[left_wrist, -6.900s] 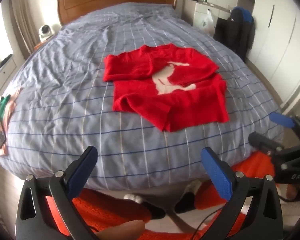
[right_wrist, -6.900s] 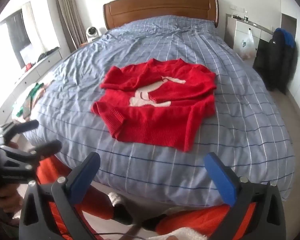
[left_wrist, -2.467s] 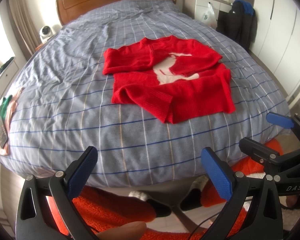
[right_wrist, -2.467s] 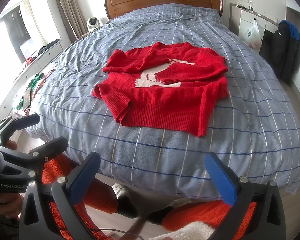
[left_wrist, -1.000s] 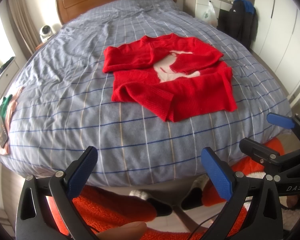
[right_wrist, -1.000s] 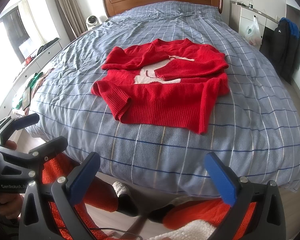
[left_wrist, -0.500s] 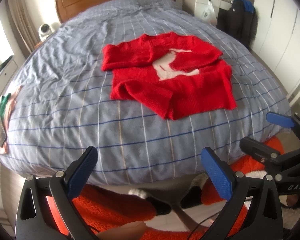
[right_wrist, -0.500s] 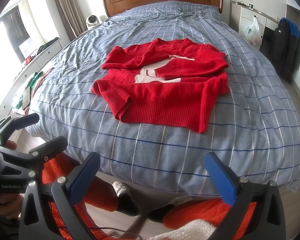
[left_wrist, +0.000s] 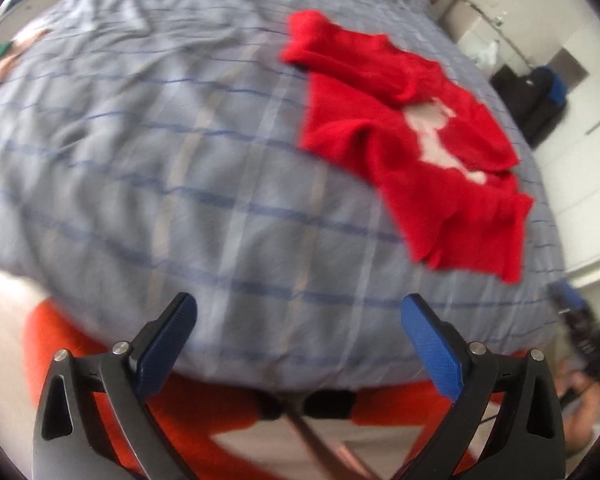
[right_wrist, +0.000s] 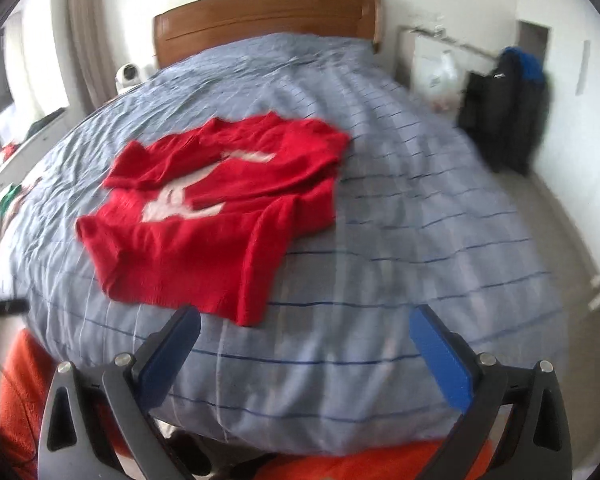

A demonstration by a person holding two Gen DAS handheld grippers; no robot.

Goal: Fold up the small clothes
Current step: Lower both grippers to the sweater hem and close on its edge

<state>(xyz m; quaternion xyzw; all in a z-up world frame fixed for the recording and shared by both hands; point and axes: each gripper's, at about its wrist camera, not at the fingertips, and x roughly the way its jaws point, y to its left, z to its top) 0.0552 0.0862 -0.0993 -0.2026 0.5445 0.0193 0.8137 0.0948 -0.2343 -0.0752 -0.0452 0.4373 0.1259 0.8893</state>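
Showing both claws, left claw (left_wrist: 298, 330) and right claw (right_wrist: 306, 342), spread empty at lower frame; red sweater (right_wrist: 220, 204) lies centre-left on the bed (right_wrist: 420, 240). Risk: pinching the bedcover beneath.

— Where is the sweater (right_wrist: 216, 216) laid?
— On the bed (right_wrist: 400, 264), left of the middle in the right wrist view, its hem toward the near edge. The headboard (right_wrist: 266, 20) is found behind it, at the far end.

— And beside the bed?
— A jacket (right_wrist: 508, 116) is hung to the right, near the far wall. Other clothes (right_wrist: 4, 208) are seen at the left edge.

— The tongs?
— The right tongs (right_wrist: 304, 344) are held before the near edge, right of the hem; the left tongs (left_wrist: 298, 332) well left of the sweater (left_wrist: 412, 136).
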